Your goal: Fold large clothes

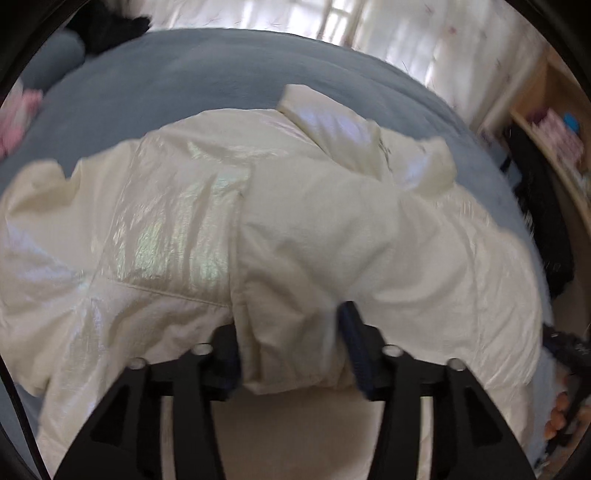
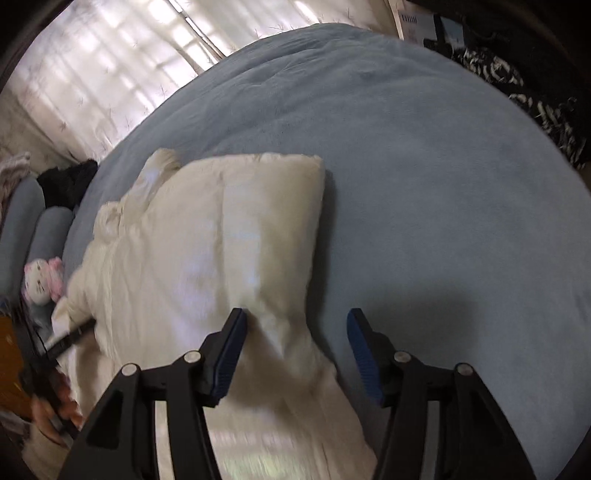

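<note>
Presently, cream jacket (image 1: 303, 236) fold is gripped by left gripper (image 1: 291, 347); right gripper (image 2: 295, 354) is held spread, hem grasp judged next

The left gripper (image 1: 291, 354) has its jaws set apart with a thick fold of the cream jacket (image 1: 280, 229) between the pads. The jacket lies spread on the blue bedcover (image 1: 192, 74). Curtains (image 1: 424, 33) hang beyond the bed.
</note>
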The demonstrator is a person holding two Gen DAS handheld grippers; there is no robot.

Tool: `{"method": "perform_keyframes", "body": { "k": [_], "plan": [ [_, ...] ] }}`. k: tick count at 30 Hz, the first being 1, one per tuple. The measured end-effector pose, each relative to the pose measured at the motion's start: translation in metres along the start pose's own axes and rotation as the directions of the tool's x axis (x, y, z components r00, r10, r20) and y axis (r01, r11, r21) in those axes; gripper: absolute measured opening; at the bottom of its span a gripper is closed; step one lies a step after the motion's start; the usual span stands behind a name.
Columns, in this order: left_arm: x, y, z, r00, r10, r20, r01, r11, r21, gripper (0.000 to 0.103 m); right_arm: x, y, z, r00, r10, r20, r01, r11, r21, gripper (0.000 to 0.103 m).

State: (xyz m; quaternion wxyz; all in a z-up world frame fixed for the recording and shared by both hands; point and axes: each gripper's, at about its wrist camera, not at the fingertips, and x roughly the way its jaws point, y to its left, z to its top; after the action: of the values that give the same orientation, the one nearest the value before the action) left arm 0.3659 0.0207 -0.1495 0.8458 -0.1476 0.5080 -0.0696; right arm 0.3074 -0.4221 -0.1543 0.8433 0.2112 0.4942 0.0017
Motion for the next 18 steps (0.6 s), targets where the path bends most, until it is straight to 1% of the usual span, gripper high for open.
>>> {"method": "perform_keyframes", "body": {
  "k": [1,2,5,6,7,8,9,10,11,12,13,14,15,16,17,18],
  "plan": [
    [0.001,0.003,0.004,1.0,-0.025,0.005,0.025,0.999,-0.023,0.053,0.005,0.0,0.006,1.0,0.017,0.004,-0.017,1.0,0.014,0.058],
    [0.002,0.005,0.007,0.999,-0.034,0.006,0.035,0.999,-0.032,0.053,0.01,-0.001,0.012,0.999,0.036,0.004,-0.036,0.999,0.029,0.059],
    [0.008,0.006,0.017,0.999,-0.039,0.017,0.04,0.999,-0.025,0.052,0.031,-0.008,0.025,0.997,0.08,-0.016,-0.079,0.993,0.09,0.061],
    [0.01,0.003,0.02,0.999,-0.036,0.025,0.036,0.999,-0.018,0.039,0.039,-0.013,0.029,0.994,0.111,-0.018,-0.108,0.987,0.123,0.061],
    [0.013,-0.002,0.023,0.999,-0.035,0.022,0.035,0.999,0.0,0.03,0.045,-0.014,0.03,0.991,0.137,-0.012,-0.133,0.979,0.151,0.061],
    [0.013,-0.006,0.021,0.999,-0.029,0.023,0.029,0.999,0.018,0.017,0.051,-0.016,0.031,0.987,0.159,-0.021,-0.153,0.973,0.173,0.061],
    [0.01,-0.015,0.021,0.999,-0.008,0.035,0.007,0.999,0.045,0.013,0.055,-0.015,0.032,0.986,0.167,-0.023,-0.161,0.972,0.169,0.051],
    [0.003,-0.02,0.023,0.998,0.003,0.065,-0.007,0.998,0.066,0.012,0.053,-0.008,0.034,0.988,0.153,-0.016,-0.15,0.979,0.135,0.031],
    [-0.001,-0.02,0.023,0.996,0.009,0.088,-0.015,0.998,0.068,0.011,0.047,0.001,0.036,0.993,0.121,0.002,-0.12,0.989,0.088,0.029],
    [-0.007,-0.019,0.023,0.992,0.028,0.121,-0.036,0.997,0.064,0.011,0.039,0.013,0.037,0.995,0.096,0.033,-0.097,0.995,0.031,0.024],
    [-0.009,-0.016,0.022,0.99,0.044,0.135,-0.052,0.997,0.06,0.011,0.035,0.021,0.035,0.995,0.074,0.059,-0.074,0.997,-0.011,0.024],
    [-0.004,-0.013,0.019,0.991,0.055,0.12,-0.062,0.996,0.06,0.012,0.037,0.028,0.031,0.997,0.034,0.07,-0.03,0.999,-0.045,0.024],
    [0.007,-0.01,0.016,0.993,0.084,0.082,-0.089,0.994,0.067,0.016,0.046,0.031,0.029,0.999,-0.018,0.05,0.022,0.998,-0.063,0.025],
    [0.019,-0.008,0.01,0.992,0.122,0.045,-0.125,0.989,0.078,0.019,0.061,0.035,0.025,0.996,-0.083,0.013,0.083,0.993,-0.085,0.031],
    [0.022,-0.007,0.007,0.99,0.134,0.042,-0.137,0.987,0.085,0.024,0.066,0.039,0.023,0.992,-0.126,0.006,0.126,0.987,-0.104,0.036],
    [0.021,-0.008,0.005,0.989,0.14,0.054,-0.145,0.985,0.09,0.028,0.068,0.044,0.022,0.986,-0.169,0.012,0.169,0.978,-0.124,0.044]
  ]
}}
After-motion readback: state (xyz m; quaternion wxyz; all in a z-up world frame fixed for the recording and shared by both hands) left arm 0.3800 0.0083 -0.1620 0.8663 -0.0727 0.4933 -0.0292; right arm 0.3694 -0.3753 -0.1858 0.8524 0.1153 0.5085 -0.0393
